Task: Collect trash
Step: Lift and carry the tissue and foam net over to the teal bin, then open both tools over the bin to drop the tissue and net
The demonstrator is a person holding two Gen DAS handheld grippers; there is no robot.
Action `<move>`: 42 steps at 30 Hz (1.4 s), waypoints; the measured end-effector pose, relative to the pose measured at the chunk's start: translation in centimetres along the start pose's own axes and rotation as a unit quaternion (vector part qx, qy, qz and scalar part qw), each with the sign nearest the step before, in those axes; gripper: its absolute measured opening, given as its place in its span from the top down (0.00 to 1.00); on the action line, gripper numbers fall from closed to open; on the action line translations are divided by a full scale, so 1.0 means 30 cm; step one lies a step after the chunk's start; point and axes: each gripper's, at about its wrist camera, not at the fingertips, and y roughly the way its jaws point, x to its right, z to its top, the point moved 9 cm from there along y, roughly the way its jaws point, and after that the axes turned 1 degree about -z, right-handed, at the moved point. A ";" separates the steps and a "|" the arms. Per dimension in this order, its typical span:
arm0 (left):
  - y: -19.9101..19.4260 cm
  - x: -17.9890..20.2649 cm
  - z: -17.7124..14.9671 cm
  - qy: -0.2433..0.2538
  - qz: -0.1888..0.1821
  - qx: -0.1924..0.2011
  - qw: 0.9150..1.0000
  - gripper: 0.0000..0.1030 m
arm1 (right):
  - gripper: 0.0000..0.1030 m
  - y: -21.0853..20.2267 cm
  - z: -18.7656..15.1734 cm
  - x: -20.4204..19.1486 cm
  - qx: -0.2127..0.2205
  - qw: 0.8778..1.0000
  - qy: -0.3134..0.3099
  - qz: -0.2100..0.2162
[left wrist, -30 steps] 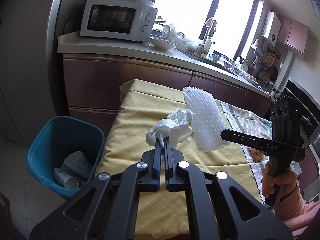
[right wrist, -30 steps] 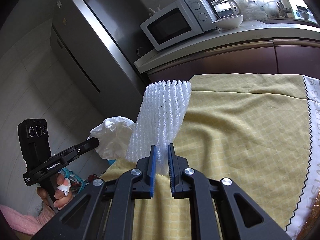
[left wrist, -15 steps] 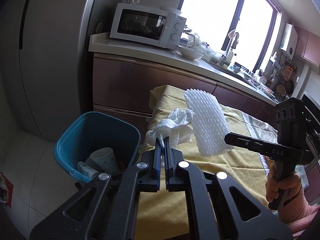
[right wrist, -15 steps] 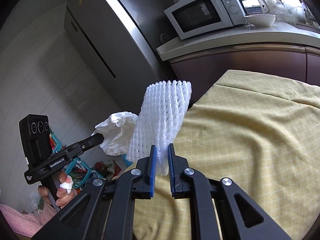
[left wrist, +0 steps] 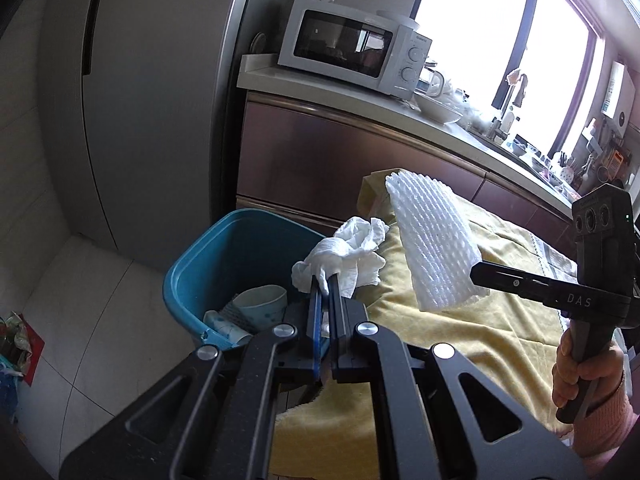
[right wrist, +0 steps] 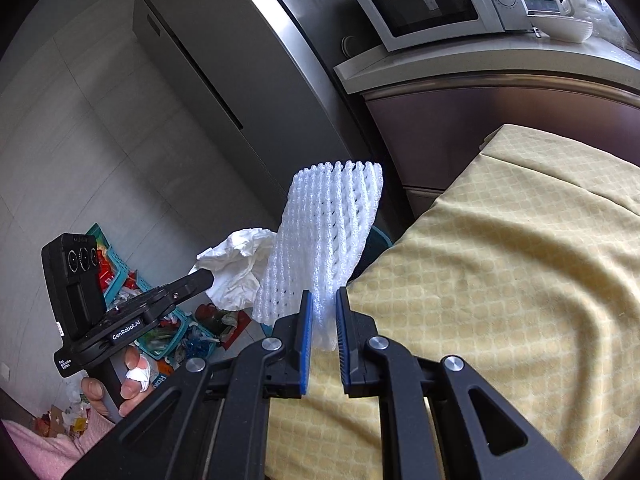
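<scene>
My left gripper [left wrist: 326, 282] is shut on a crumpled white tissue [left wrist: 348, 254], held in the air at the table's left edge, beside the rim of a blue trash bin [left wrist: 224, 248]. The bin holds paper cups [left wrist: 260, 304]. My right gripper [right wrist: 322, 300] is shut on a white foam net sleeve [right wrist: 324, 236], which stands up from its jaws over the yellow tablecloth's edge. In the left wrist view the foam net [left wrist: 434, 240] hangs just right of the tissue. The tissue [right wrist: 236, 264] shows left of the net in the right wrist view.
A table with a yellow cloth [left wrist: 460, 328] fills the right side. Behind it run brown cabinets [left wrist: 320, 152] with a counter and a microwave [left wrist: 352, 46]. A tall grey fridge [left wrist: 140, 100] stands at left. Baskets of clutter [right wrist: 160, 320] lie on the floor.
Both grippers have moved left together, off the middle of the table toward the bin. The bin now sits closer and more centred under the tissue. Both grips are unchanged.
</scene>
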 end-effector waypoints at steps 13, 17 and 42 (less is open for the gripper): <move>0.141 -0.126 -0.043 -0.018 0.036 -0.031 0.999 0.97 | 0.90 0.174 0.016 -0.053 -0.039 0.999 -0.015 -0.012; 0.179 -0.149 -0.066 -0.022 0.041 -0.041 0.998 0.97 | 0.90 0.226 0.020 -0.062 -0.052 0.998 -0.018 -0.019; 0.335 -0.192 -0.102 -0.020 0.067 -0.064 0.995 0.95 | 0.86 0.393 0.001 -0.069 -0.100 0.994 -0.012 -0.040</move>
